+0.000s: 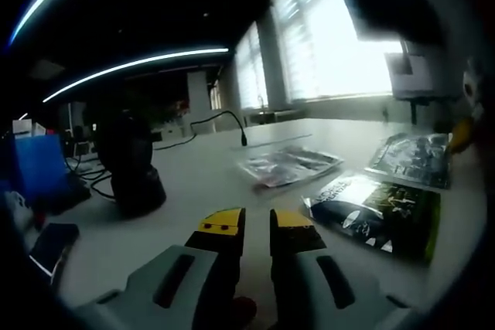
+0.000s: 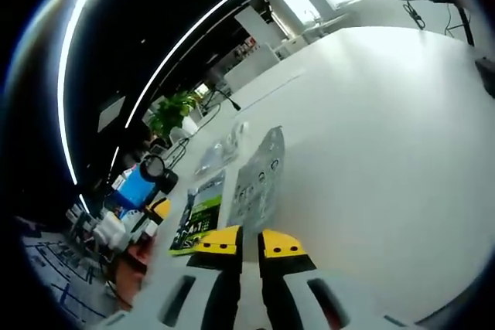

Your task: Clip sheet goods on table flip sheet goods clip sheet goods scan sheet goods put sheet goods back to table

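Observation:
Three sheet packets lie on the white table: a green-and-black one, a clear silvery one and a dark printed one. My left gripper hovers low before them, its yellow-tipped jaws close together with nothing between. In the right gripper view the silver printed packet runs straight away from my right gripper, whose jaws are pressed together at the packet's near edge. The green packet lies just left of it, and a clear packet lies farther off.
A black device on a stand sits at the left, with cables and a gooseneck lead behind it. A blue box stands at the far left and a monitor at the back right. A hand holds the left gripper.

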A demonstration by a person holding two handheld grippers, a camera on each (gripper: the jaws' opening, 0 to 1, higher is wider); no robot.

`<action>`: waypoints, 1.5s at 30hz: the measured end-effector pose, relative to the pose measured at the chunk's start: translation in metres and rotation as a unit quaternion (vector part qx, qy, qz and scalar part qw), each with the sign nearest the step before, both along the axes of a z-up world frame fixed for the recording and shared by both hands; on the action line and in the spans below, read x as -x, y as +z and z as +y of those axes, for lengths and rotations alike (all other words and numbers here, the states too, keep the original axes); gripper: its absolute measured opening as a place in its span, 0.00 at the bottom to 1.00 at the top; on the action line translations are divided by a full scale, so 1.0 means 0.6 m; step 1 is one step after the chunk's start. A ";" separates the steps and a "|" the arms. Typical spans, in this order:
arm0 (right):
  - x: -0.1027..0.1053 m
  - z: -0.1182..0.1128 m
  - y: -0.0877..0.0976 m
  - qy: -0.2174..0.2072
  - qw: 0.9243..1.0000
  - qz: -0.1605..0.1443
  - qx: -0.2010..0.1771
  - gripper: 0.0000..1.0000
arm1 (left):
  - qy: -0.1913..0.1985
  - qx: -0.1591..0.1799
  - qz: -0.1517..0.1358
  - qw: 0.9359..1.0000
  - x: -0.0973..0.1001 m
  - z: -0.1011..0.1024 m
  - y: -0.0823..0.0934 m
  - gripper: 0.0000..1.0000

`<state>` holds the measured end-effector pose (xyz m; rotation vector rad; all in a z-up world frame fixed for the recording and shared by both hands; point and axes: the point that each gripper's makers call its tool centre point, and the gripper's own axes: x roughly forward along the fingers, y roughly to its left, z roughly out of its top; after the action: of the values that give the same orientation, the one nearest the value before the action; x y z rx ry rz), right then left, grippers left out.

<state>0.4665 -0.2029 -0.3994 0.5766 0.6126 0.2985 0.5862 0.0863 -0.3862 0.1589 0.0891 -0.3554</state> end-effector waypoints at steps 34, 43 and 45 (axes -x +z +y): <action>-0.048 -0.042 0.060 0.013 0.988 -0.106 0.116 0.00 | 0.001 -0.005 -0.001 1.000 0.000 0.001 -0.002 0.06; -0.062 -0.046 0.059 0.026 0.983 -0.121 0.138 0.00 | 0.000 -0.004 0.001 1.000 -0.001 0.001 -0.002 0.06; -0.065 -0.045 0.057 0.029 0.982 -0.123 0.140 0.00 | 0.000 -0.005 0.001 1.000 -0.001 0.000 -0.003 0.07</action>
<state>0.5058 -0.2296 -0.3651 0.2464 0.4222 0.3270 0.5866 0.0865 -0.3878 0.1675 0.0928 -0.3552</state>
